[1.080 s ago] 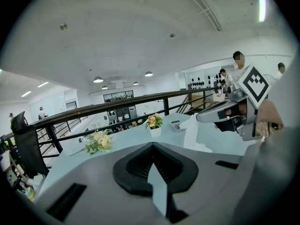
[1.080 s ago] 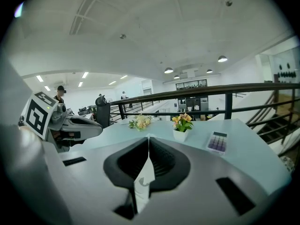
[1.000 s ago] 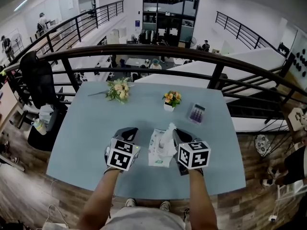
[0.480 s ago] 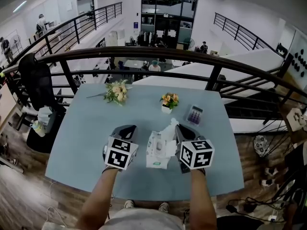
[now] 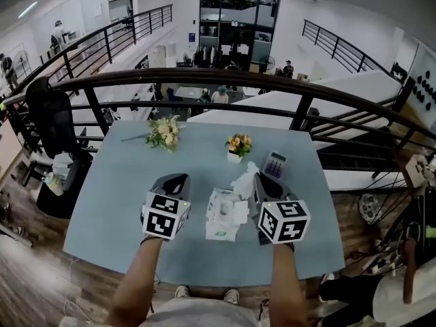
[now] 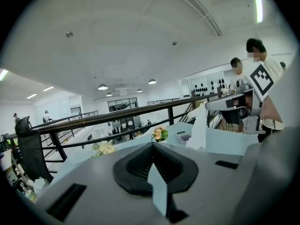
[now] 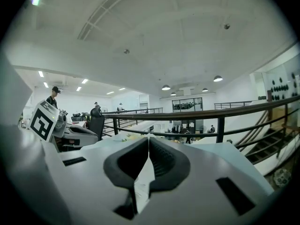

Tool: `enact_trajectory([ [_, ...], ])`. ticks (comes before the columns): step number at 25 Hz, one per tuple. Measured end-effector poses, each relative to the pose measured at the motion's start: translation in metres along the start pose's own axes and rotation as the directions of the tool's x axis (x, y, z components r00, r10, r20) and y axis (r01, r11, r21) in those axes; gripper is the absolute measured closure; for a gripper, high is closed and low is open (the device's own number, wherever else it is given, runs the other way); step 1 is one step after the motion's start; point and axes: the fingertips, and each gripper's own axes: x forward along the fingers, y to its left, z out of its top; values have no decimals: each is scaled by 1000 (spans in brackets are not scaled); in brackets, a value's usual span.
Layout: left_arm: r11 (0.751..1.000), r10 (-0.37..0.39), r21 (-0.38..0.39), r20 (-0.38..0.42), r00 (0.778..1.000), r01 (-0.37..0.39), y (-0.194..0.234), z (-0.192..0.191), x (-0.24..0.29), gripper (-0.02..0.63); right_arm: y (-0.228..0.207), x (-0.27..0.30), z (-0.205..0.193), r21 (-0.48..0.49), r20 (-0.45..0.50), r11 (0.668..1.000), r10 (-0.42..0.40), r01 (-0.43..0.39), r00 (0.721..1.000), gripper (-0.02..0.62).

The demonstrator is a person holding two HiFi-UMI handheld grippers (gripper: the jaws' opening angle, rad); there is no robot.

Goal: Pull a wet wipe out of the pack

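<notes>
Wipe: wet wipe (image 5: 245,178) pinched in right gripper (image 5: 263,182), above open pack (image 5: 221,218).
Left: left gripper (image 5: 172,181) clenched, empty, beside pack.
Setting: blue table (image 5: 109,203) by railing (image 5: 204,77).

Pale blue table (image 5: 112,189) carrying four things.
The wet wipe pack (image 5: 221,225) lies between the jaws of the left gripper (image 5: 172,180) and right gripper (image 5: 263,180); bouquet (image 5: 165,131), potted flowers (image 5: 238,146) and calculator (image 5: 275,163) lie beyond them.
</notes>
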Motion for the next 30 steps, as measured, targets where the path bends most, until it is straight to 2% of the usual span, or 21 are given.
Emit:
enact_trajectory([
  [6,1000,18,-17,18,1000,-18,9,4,-5,611,-3,-4,8,-12,28,1000,-14,14,1000,583],
  [16,998,34,-54,23,999,-32,17,1,-11,611,-1,-6,4,-16,21,1000,-21,21,1000,584],
  [30,998,39,-56,20,999,-38,21,-1,-11,611,-1,-5,1,-12,15,1000,-19,19,1000,584],
])
